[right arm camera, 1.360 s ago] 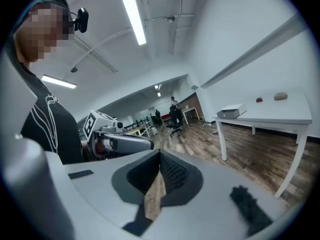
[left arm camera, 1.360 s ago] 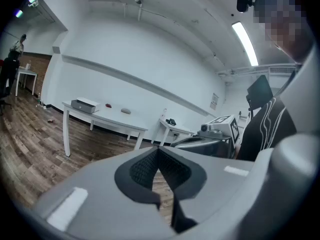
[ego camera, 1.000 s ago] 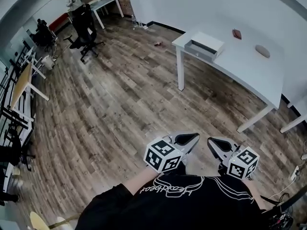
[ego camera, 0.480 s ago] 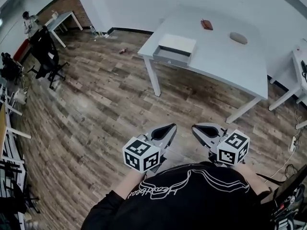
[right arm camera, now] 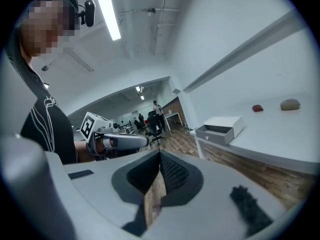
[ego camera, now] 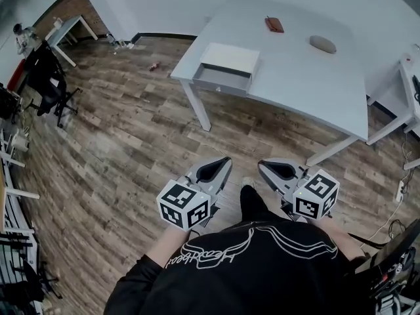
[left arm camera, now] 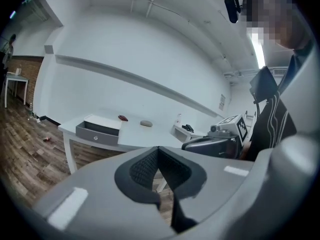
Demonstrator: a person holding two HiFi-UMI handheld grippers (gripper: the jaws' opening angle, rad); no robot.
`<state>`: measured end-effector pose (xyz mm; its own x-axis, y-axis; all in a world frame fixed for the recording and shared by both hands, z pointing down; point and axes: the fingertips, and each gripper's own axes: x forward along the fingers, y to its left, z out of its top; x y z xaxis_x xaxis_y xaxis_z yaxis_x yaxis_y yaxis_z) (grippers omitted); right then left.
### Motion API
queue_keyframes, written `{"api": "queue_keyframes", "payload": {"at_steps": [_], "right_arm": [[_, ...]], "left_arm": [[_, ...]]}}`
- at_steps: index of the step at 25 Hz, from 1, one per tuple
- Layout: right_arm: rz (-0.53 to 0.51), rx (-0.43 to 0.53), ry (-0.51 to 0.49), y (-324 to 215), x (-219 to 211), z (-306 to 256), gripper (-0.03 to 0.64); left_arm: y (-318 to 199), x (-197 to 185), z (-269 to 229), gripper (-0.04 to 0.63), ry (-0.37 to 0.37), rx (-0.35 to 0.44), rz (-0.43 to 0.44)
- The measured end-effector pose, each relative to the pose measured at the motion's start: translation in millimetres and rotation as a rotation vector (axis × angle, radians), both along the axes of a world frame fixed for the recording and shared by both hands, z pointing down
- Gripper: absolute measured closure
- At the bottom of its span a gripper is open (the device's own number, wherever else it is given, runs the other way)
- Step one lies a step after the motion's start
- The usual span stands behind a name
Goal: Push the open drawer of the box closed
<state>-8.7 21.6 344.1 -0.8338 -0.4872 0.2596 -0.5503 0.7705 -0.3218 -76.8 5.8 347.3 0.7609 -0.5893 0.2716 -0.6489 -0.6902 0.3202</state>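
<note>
Left gripper [ego camera: 225,160] and right gripper [ego camera: 262,164], both closed and empty, hang well apart from a white table [ego camera: 308,77] holding a box [ego camera: 230,58], its drawer [ego camera: 222,79] open.

Now nearer to the desk [ego camera: 308,77], grown larger in the head view. Box [ego camera: 230,59] and its open drawer [ego camera: 220,79] shifted from far right toward far centre. Office chair [ego camera: 49,77] swung out to the far left edge. Dark shoe [ego camera: 251,201] stepped forward between left gripper [ego camera: 225,161] and right gripper [ego camera: 263,165].
</note>
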Motion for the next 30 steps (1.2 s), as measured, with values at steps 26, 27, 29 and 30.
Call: {"api": "queue_keyframes", "payload": {"at_steps": [26,27,29,30], "right_arm": [[-0.069,-0.186,0.002,-257,-3,97,0.608],[-0.071,-0.194,0.002,-259,-4,99,0.609],[-0.072,-0.206,-0.002,-263,-3,106,0.609],[-0.072,-0.211,-0.003,-264,-2,110,0.607]], "left_arm": [[-261,-23,123,0.586,-0.114,-0.159,-0.126],[-265,-24,128,0.586,-0.123,-0.164,-0.129],[-271,-27,141,0.570,-0.149,-0.177,-0.130],[-275,-28,149,0.552,-0.162,-0.183,-0.133]]}}
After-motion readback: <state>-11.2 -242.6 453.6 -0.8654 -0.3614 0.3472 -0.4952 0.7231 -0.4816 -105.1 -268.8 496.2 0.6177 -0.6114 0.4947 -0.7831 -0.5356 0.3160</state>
